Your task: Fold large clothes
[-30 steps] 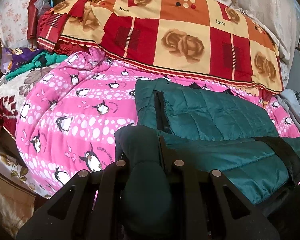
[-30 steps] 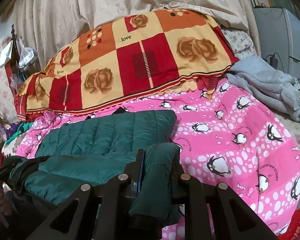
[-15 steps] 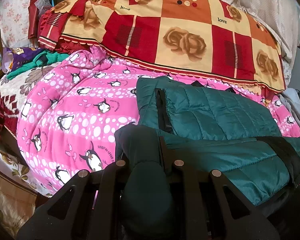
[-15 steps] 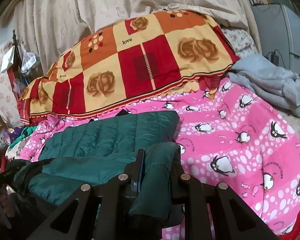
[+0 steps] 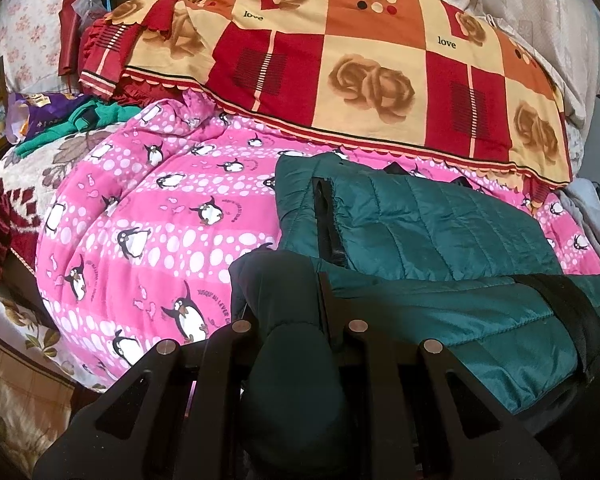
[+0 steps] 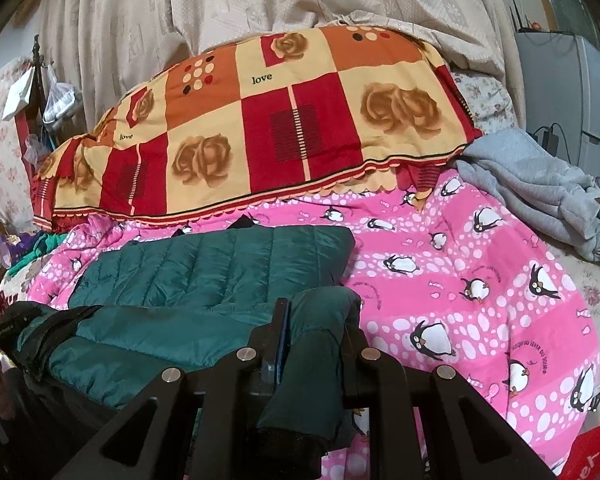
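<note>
While lying partly folded across pink penguin quilt (image 5: 148, 240): green quilted jacket (image 5: 440, 220). Near corners pinched in left gripper (image 5: 290, 300) and right gripper (image 6: 314, 320), both clamped on fabric, likely readying hem for next fold.

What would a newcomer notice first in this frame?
The dark green quilted jacket lies partly folded on the pink penguin blanket, its near edge pinched by both the left gripper and right gripper. Behind it rises a red-and-orange rose-patterned quilt.
</note>
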Demonstrator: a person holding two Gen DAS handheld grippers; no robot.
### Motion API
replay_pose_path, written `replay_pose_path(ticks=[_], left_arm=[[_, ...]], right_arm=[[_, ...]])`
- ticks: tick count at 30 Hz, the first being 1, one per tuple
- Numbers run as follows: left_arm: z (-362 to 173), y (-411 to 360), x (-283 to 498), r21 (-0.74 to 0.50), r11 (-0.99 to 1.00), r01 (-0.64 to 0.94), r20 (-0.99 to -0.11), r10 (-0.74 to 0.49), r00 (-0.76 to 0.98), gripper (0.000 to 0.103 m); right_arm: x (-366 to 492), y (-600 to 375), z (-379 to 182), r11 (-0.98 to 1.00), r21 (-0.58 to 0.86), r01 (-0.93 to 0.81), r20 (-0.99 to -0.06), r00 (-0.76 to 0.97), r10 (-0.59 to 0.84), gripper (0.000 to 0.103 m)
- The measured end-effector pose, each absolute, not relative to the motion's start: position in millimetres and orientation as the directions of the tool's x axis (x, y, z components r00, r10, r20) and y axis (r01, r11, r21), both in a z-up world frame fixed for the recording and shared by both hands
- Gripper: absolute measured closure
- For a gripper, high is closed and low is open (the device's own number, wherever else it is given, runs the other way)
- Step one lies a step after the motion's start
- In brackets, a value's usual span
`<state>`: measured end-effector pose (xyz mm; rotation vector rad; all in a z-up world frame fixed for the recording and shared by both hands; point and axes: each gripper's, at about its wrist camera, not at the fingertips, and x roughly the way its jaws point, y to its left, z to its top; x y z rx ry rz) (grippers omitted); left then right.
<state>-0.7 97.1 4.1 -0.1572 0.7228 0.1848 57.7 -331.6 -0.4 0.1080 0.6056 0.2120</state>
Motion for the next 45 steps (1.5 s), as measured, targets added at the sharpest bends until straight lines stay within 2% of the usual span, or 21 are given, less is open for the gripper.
replay_pose_path(ticks=[14, 26, 35, 45], left_arm=[[31, 97, -20, -0.098, 0.970, -0.221, -0.639, 0.109, 0.761, 0.089], [82, 100, -63, -0.178, 0.967, -0.184, -0.556, 0.056, 0.829, 0.089], [108, 98, -13, -0.155, 0.976, -0.152, -0.527, 0.049, 0.848, 0.089], [86, 102, 55, -0.139, 0.975, -0.176, -0.559, 0.069, 0.826, 0.089]], right_arm=[[45, -335, 33, 0.967, 0.175, -0.186, -0.505, 0.826, 0.250, 0.087], [6, -338, 80, 0.961, 0.175, -0.215, -0.412, 0.871, 0.269, 0.087], [40, -338, 88, 0.966, 0.189, -0.176, -0.394, 0.888, 0.239, 0.087], [101, -330, 66, 0.968, 0.206, -0.145, -0.430, 0.875, 0.222, 0.087]])
